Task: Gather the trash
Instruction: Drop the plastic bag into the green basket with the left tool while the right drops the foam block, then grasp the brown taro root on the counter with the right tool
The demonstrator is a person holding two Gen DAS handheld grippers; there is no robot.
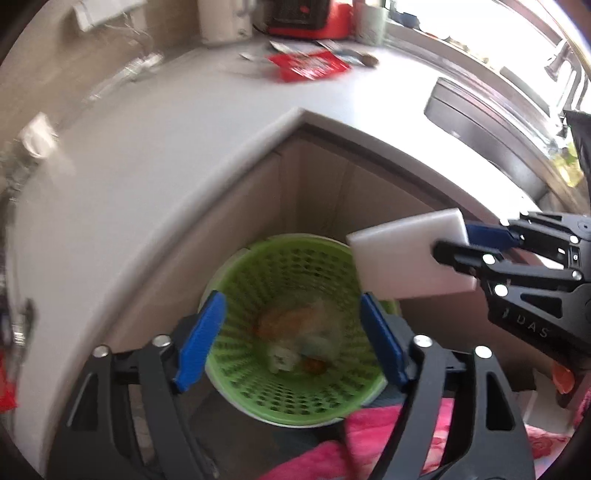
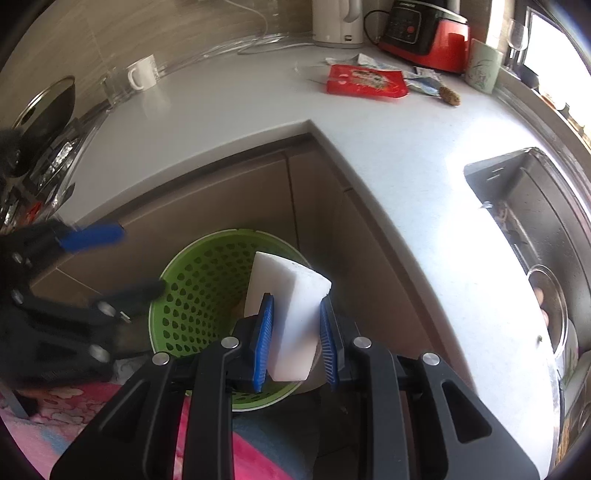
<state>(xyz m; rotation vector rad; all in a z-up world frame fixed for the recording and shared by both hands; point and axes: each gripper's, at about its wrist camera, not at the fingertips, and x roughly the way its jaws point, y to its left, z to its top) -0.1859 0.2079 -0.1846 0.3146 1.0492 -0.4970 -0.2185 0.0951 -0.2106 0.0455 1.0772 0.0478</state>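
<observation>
A green perforated trash basket [image 1: 255, 280] [image 2: 195, 295] stands on the floor in the counter's inner corner, with scraps in its bottom. My right gripper [image 2: 295, 339] [image 1: 456, 245] is shut on a white foam block [image 2: 288, 317] [image 1: 402, 254] and holds it above the basket's right rim. My left gripper [image 1: 291, 339] [image 2: 122, 258] is open and empty, hovering over the basket's mouth. On the counter far back lie a red snack wrapper [image 1: 310, 66] [image 2: 365, 83], torn paper wrappers [image 2: 421, 79] and a brown food scrap [image 2: 450, 96].
A white L-shaped counter [image 2: 388, 155] wraps around the basket. A steel sink [image 2: 535, 221] is at the right. A white kettle [image 2: 338, 22], red appliance [image 2: 424, 33], mugs [image 2: 142, 74] and a pan [image 2: 44, 110] stand along the back. Pink fabric [image 1: 369, 443] lies below.
</observation>
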